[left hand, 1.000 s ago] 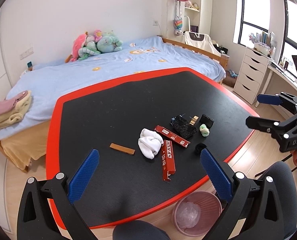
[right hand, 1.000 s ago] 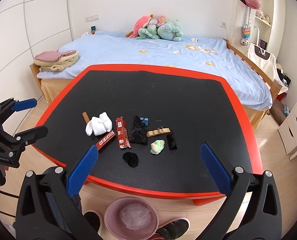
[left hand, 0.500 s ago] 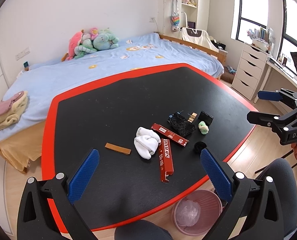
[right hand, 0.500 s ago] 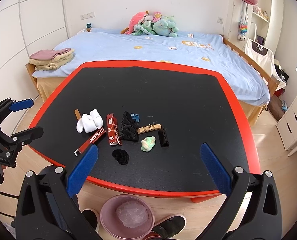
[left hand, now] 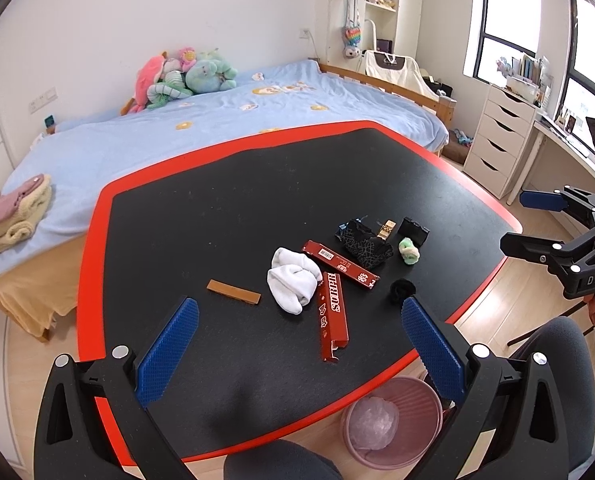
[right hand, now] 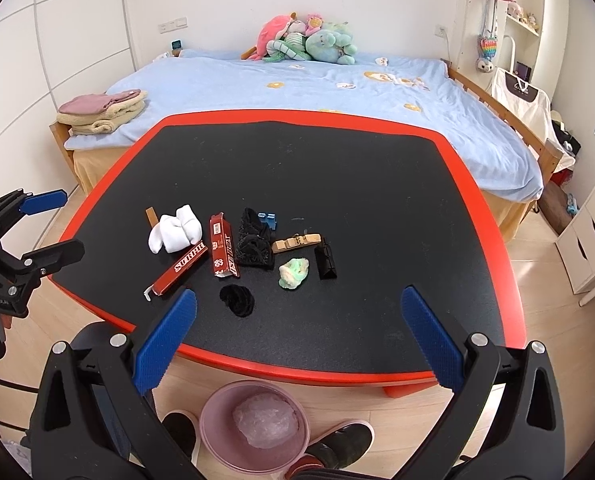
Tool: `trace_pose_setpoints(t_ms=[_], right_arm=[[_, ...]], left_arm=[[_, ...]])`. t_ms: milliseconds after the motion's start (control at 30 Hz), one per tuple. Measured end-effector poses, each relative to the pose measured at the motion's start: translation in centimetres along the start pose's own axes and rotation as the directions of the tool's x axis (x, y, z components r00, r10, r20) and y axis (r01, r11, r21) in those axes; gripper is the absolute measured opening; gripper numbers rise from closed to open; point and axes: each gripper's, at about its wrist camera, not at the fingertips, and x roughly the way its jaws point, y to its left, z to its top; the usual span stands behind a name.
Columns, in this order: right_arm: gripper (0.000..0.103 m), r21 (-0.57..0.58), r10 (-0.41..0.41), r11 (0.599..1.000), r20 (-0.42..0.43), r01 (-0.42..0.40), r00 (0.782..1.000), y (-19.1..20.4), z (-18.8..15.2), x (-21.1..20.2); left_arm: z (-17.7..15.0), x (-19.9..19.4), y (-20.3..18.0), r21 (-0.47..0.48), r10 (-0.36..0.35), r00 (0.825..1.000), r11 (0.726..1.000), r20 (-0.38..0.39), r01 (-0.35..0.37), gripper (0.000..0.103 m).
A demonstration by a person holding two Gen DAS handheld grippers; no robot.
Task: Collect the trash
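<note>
Litter lies on the black, red-rimmed table [left hand: 225, 216] [right hand: 377, 184]: a white crumpled wad [left hand: 293, 280] [right hand: 175, 229], two red cartons [left hand: 331, 316] [right hand: 223, 250], a brown strip [left hand: 233, 292], a black mesh wrapper [right hand: 253, 246], a green-white lump [right hand: 293, 274] and a black fuzzy ball [right hand: 237, 300]. A pink bin [left hand: 391, 420] [right hand: 255, 426] stands on the floor under the table's near edge. My left gripper [left hand: 297, 352] is open above the near edge, empty. My right gripper [right hand: 297, 336] is open too, holding nothing.
A bed with a blue cover [right hand: 337, 92], plush toys [right hand: 309, 40] and folded towels [right hand: 101, 114] stands behind the table. White drawers [left hand: 497, 140] are at the right. A person's shoes [right hand: 337, 448] flank the bin. A wooden clip [right hand: 297, 242] and a black box [right hand: 324, 262] sit among the litter.
Both grippers have drifted a little, so the table's items sit slightly lower and closer in the views. Both stay open; nothing was picked up.
</note>
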Motion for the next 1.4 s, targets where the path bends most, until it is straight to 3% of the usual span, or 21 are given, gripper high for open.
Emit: trace_pose_setpoints(t_ms=[667, 1233, 1333, 1400], right_arm=[[0.100, -0.015, 0.000, 1.000, -0.042, -0.001, 0.999, -0.8, 1.5, 2.4], [0.100, -0.040, 0.009, 0.999, -0.144, -0.015, 0.990, -3.0, 3.1, 10.2], [0.094, -0.033, 0.019, 0.999, -0.163, -0.025, 0.986, -3.4, 3.2, 11.5], [0.082, -0.030, 0.023, 0.999, -0.182, -0.029, 0.983, -3.5, 3.3, 12.3]], left_arm=[[1.2, 2.6, 0.6, 0.024, -0.015, 0.999, 1.000, -0.040, 0.016, 0.098], [2.9, 10.0, 2.0, 0.048, -0.070, 0.980, 0.996, -0.186, 0.080, 0.097], [2.9, 11.1, 2.1, 0.045, -0.083, 0.975, 0.994, -0.207, 0.095, 0.096], [2.9, 11.6, 2.2, 0.043, -0.090, 0.971, 0.994, -0.222, 0.102, 0.089]])
